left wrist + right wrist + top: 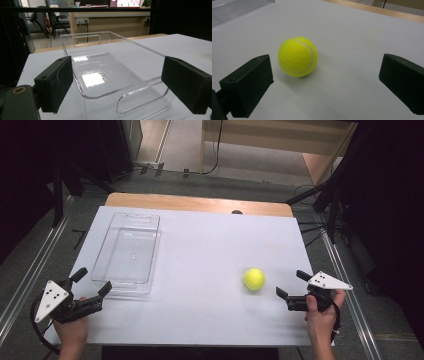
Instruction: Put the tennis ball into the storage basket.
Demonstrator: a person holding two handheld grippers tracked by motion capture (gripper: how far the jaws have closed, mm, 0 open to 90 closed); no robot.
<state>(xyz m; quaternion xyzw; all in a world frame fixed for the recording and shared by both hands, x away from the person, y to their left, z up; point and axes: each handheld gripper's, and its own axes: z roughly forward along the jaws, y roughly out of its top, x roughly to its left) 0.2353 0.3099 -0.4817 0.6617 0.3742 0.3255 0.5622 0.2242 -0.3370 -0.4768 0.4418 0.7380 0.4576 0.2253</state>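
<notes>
A yellow tennis ball (254, 279) (297, 56) rests on the white table top (200, 270), right of centre. My right gripper (291, 283) (324, 85) is open just to the ball's right, jaws pointing at it, nothing between them. A clear plastic bin (127, 252) (110, 72) stands empty on the left side of the table. My left gripper (92, 281) (120, 85) is open at the bin's near end, its jaws wide apart in front of the near wall and handle cut-out.
The white top lies on a wooden table (200, 202) whose far edge shows. Metal floor rails (30, 270) run along both sides. Black stands (330, 200) and cables sit at the far right and far left.
</notes>
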